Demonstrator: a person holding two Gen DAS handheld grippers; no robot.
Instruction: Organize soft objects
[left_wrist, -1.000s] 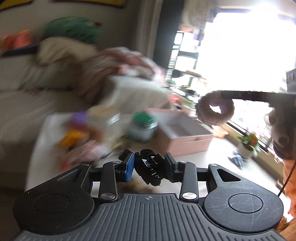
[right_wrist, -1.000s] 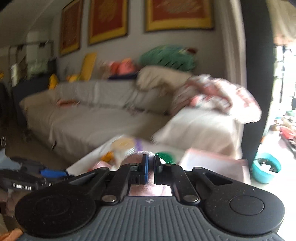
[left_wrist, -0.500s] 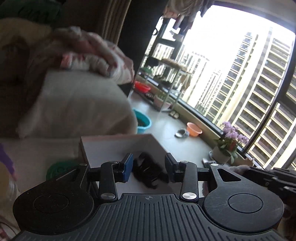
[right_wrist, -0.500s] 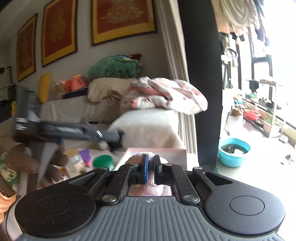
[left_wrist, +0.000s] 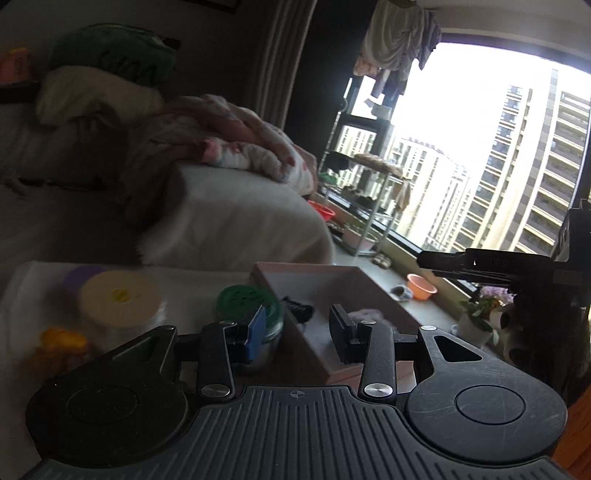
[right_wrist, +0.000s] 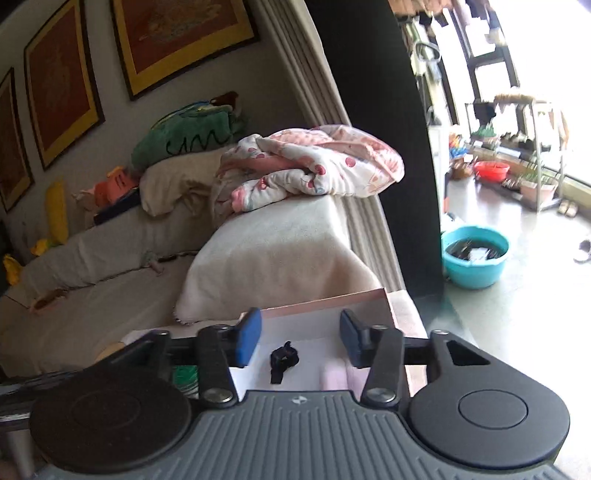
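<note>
A pink box (left_wrist: 295, 273) stands on the white table; it also shows in the right wrist view (right_wrist: 332, 299). A black scrunchie (left_wrist: 300, 310) lies inside it, also seen in the right wrist view (right_wrist: 282, 360). A pale pink fuzzy ring (left_wrist: 364, 315) lies in the box beside it, its edge showing in the right wrist view (right_wrist: 334, 376). My left gripper (left_wrist: 297, 334) is open and empty, just above the box's near wall. My right gripper (right_wrist: 299, 339) is open and empty above the box. The right gripper's body (left_wrist: 480, 264) shows at the right of the left wrist view.
A green-lidded jar (left_wrist: 247, 301), a cream-lidded jar (left_wrist: 120, 299) and a yellow object (left_wrist: 61, 341) stand on the table left of the box. A sofa with a pink blanket (right_wrist: 314, 162) lies behind. A blue basin (right_wrist: 476, 258) sits on the floor.
Both grippers opened. The black scrunchie left my left gripper and the pink ring left my right gripper; both now lie in the box. The left gripper has drawn back.
</note>
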